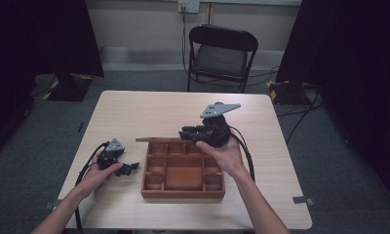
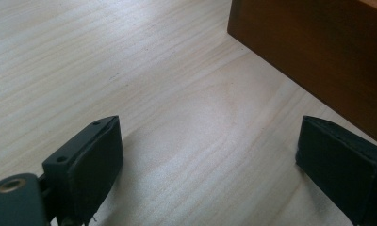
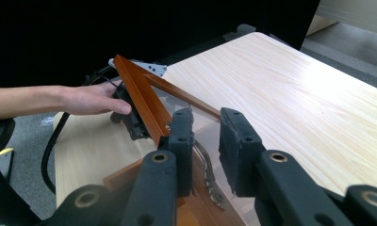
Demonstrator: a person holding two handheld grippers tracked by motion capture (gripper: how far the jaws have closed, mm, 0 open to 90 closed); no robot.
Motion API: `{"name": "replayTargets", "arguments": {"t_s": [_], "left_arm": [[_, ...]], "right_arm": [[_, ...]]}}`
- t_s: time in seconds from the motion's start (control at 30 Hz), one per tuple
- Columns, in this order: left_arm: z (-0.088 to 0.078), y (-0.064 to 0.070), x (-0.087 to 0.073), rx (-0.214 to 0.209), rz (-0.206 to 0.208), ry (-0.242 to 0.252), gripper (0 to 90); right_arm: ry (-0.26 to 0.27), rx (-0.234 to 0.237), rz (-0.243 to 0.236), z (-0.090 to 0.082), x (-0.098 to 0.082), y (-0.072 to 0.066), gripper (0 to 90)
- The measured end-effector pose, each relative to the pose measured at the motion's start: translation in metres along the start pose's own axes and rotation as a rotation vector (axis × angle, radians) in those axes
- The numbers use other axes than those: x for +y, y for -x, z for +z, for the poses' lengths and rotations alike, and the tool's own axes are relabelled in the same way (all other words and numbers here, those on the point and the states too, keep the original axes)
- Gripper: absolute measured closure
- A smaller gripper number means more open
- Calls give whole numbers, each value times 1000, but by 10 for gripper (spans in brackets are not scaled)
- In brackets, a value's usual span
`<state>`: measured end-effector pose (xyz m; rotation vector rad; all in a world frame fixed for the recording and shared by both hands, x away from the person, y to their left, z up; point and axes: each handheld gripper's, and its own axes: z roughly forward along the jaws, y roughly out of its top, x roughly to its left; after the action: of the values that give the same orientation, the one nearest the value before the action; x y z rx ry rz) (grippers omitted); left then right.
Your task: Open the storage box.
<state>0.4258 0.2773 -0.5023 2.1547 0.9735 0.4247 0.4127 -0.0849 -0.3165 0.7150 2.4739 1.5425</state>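
Observation:
A brown wooden box (image 1: 182, 194) with several compartments sits mid-table; its side wall (image 2: 318, 52) stands just right of my left gripper. Its wood-framed clear lid (image 1: 156, 140) is raised over the far edge. In the right gripper view the lid's frame (image 3: 139, 94) runs up to the outer side of one jaw. My right gripper (image 1: 184, 131) points left along the lid. Its jaws (image 3: 206, 117) stand a narrow gap apart, with a small metal fitting (image 3: 206, 172) low between them and no pad visibly pressing. My left gripper (image 1: 132, 169) rests on the table, jaws wide apart (image 2: 208, 160) with nothing between.
The light wood table (image 1: 149, 109) has bare room beyond and left of the box. A black folding chair (image 1: 221, 53) stands behind the far edge. A hand (image 3: 87, 99) with the other gripper lies past the lid's far corner. Cables trail from both grippers.

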Motion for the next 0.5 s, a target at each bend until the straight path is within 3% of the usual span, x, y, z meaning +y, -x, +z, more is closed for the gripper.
{"name": "replayTargets", "arguments": {"t_s": [0.5], "left_arm": [[0, 0, 0, 0, 0, -1, 75]], "right_arm": [[2, -4, -6, 0, 5, 4, 752]]}}
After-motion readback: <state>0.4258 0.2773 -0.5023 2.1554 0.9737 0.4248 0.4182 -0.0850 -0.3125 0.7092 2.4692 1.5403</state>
